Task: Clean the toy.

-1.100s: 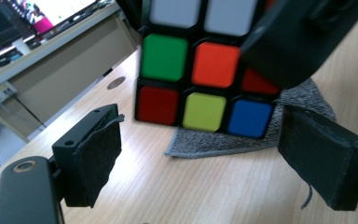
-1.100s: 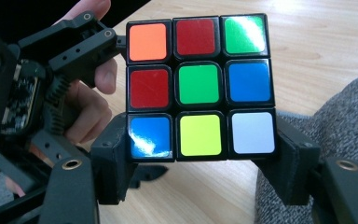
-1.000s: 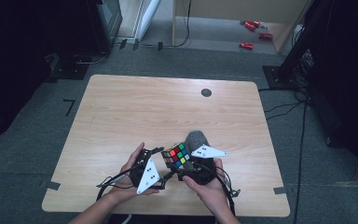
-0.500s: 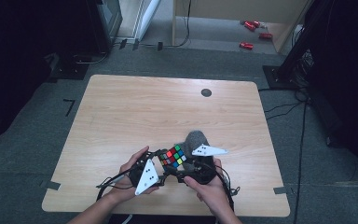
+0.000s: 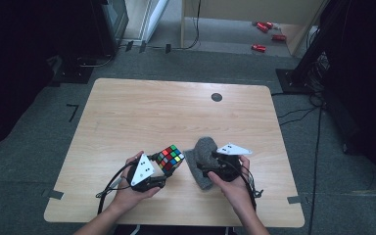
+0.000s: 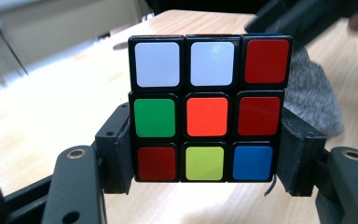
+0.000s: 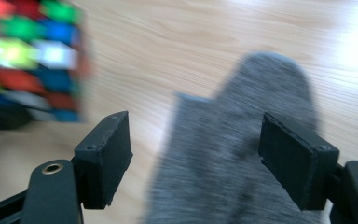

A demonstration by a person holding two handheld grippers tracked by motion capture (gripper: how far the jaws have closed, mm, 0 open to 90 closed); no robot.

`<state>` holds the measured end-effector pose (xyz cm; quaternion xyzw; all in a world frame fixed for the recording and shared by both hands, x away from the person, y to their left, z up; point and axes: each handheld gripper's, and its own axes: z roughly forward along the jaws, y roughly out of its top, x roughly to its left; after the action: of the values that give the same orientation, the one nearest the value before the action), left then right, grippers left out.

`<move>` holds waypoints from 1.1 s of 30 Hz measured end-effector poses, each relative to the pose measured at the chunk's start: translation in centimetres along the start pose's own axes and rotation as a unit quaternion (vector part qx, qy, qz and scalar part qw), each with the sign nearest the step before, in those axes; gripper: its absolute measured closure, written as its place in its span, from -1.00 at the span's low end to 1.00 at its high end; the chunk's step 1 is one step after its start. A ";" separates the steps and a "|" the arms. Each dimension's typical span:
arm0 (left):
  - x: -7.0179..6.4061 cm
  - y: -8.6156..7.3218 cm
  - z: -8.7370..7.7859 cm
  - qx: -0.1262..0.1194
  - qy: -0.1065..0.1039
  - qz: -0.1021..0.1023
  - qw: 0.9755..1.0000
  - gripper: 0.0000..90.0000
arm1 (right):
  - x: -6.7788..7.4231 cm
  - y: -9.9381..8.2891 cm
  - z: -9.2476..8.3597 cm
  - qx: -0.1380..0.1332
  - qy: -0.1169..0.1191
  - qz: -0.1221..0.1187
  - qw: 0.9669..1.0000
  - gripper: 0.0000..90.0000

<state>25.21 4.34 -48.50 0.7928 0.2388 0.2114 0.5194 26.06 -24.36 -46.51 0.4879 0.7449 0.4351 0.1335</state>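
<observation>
A: Quick status, L tool?

B: Left tool [image 5: 164, 169] is clamped on the puzzle cube [image 5: 170, 158], pads pressing both side faces. In the left gripper view the cube [image 6: 204, 108] sits square between the jaws, facing the cam: top row white, white, red; mid row green, orange, red; bottom row red, yellow-green, blue.

A: Cube on the tabletop or up?

B: Can't tell for sure. From the high view it's tilted, over the near part of the tabletop [image 5: 142, 117], left of centre, just ahead of the left hand [image 5: 132, 188].

A: R tool?

B: Right tool [image 5: 203, 169] has its jaws apart, mid-width; they've just narrowed a bit. In the right gripper view the grey felt-like piece [image 7: 242, 154] lies betw. the jaws, but the pads aren't pressing on it, gaps show both sides. Frame's blurred.

A: Where's the grey piece?

B: On the tabletop near the front edge, right of centre, just beside the cube w/ a small gap. Right hand [image 5: 232, 181] is behind it. Same piece [image 6: 314, 100] shows past the cube's right edge in the left gripper view.

A: Other bits?

B: A dark round spot [image 5: 217, 97] on the far side of the tabletop, well apart from both.
</observation>
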 end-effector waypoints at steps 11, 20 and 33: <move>1.1 -1.0 -0.4 -0.014 -0.014 -0.020 1.000 -0.22 | -1.6 -3.4 2.6 0.027 -0.050 0.009 0.998 -0.13; 2.0 -1.6 -1.0 -0.017 -0.019 -0.056 0.998 -0.23 | -1.7 -3.5 2.8 0.035 -0.068 -0.008 0.997 0.45; -0.4 -1.4 0.2 0.006 -0.043 0.010 0.999 -0.23 | 1.8 -0.9 -2.2 -0.105 0.089 -0.004 0.991 0.48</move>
<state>24.76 4.42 -49.87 0.8064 0.2098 0.1806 0.5226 23.26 -24.14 -45.53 0.4276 0.7060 0.5518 0.1189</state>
